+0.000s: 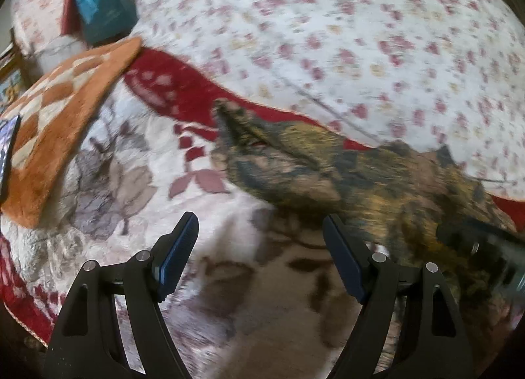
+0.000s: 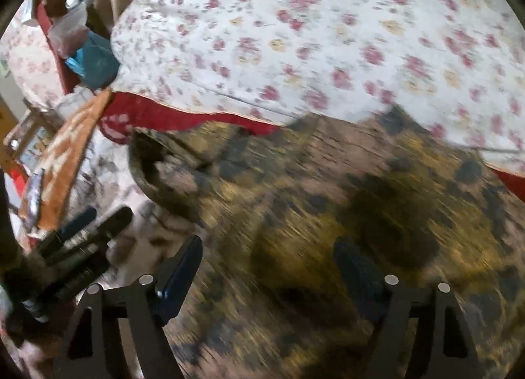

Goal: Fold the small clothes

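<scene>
A small garment [image 1: 344, 168] with a brown, yellow and dark mottled print lies on a white and red floral blanket [image 1: 124, 188]. My left gripper [image 1: 261, 231] is open and empty, over the blanket just left of the garment. In the right wrist view the garment [image 2: 328, 201] fills the lower half, blurred. My right gripper [image 2: 269, 254] is open above it, holding nothing. The left gripper [image 2: 82, 241] shows at the lower left of that view, and the right gripper [image 1: 485, 247] shows blurred at the right edge of the left wrist view.
A white bedsheet with pink flowers [image 1: 344, 34] covers the far side. An orange and cream checked mat [image 1: 55, 109] lies at the left, with a dark phone-like object [image 1: 6, 155] on it. A teal box [image 1: 105, 14] stands at the back left.
</scene>
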The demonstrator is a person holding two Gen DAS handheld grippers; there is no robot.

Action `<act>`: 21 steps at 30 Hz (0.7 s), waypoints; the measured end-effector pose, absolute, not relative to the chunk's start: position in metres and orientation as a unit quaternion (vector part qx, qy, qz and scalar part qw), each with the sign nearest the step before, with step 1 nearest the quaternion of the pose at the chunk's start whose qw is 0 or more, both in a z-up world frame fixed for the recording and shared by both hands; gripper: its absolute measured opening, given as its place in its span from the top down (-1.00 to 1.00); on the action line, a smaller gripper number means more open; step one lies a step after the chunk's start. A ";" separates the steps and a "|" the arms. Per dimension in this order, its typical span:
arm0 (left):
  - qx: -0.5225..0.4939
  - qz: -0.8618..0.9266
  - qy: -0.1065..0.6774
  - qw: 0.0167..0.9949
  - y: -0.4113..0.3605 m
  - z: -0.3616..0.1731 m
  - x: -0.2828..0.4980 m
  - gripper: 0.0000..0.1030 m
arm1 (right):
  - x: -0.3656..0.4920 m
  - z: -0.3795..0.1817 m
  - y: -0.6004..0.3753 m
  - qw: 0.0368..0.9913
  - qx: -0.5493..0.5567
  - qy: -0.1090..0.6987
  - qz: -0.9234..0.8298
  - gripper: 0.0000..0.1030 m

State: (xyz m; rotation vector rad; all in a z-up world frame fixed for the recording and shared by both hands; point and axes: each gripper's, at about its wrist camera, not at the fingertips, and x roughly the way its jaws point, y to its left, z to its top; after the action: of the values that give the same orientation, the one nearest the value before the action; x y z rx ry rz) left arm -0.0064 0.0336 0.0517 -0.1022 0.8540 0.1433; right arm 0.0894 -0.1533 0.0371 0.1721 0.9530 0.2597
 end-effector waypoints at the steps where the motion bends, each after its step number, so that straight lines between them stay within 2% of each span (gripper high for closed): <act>1: -0.057 0.072 0.419 0.903 0.038 0.048 -0.005 -0.53 | 0.097 0.036 -0.149 0.874 0.091 0.458 0.135 -0.56; 6: -0.075 0.077 0.432 0.896 0.048 0.040 0.002 -0.53 | 0.157 0.020 -0.126 0.858 0.132 0.471 0.161 -0.51; 8: -0.082 0.075 0.430 0.896 0.051 0.041 0.003 -0.53 | 0.183 0.008 -0.117 0.847 0.148 0.482 0.169 -0.43; 12: -0.090 0.082 0.431 0.894 0.058 0.039 0.009 -0.53 | 0.227 -0.027 -0.107 0.820 0.179 0.516 0.170 -0.43; 14: -0.102 0.086 0.439 0.889 0.062 0.036 0.013 -0.53 | 0.238 -0.031 -0.099 0.829 0.176 0.501 0.176 -0.43; 15: -0.111 0.085 0.438 0.888 0.064 0.035 0.014 -0.53 | 0.243 -0.031 -0.094 0.832 0.172 0.495 0.181 -0.36; 17: -0.123 0.091 0.434 0.888 0.068 0.035 0.014 -0.53 | 0.252 -0.036 -0.083 0.831 0.163 0.497 0.188 0.25; 18: -0.126 0.093 0.433 0.888 0.069 0.035 0.014 -0.53 | 0.255 -0.037 -0.080 0.834 0.155 0.498 0.181 0.36; 20: -0.129 0.096 0.432 0.887 0.071 0.035 0.014 -0.53 | 0.254 -0.034 -0.078 0.842 0.149 0.488 0.174 0.74; 21: -0.129 0.096 0.432 0.887 0.072 0.035 0.014 -0.53 | 0.251 -0.028 -0.078 0.847 0.146 0.480 0.175 0.86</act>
State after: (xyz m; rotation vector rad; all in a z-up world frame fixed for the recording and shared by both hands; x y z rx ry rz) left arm 0.0143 0.0716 0.0351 -0.2679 0.8986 0.2006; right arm 0.2514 -0.0783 -0.0279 0.3081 1.0129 0.3687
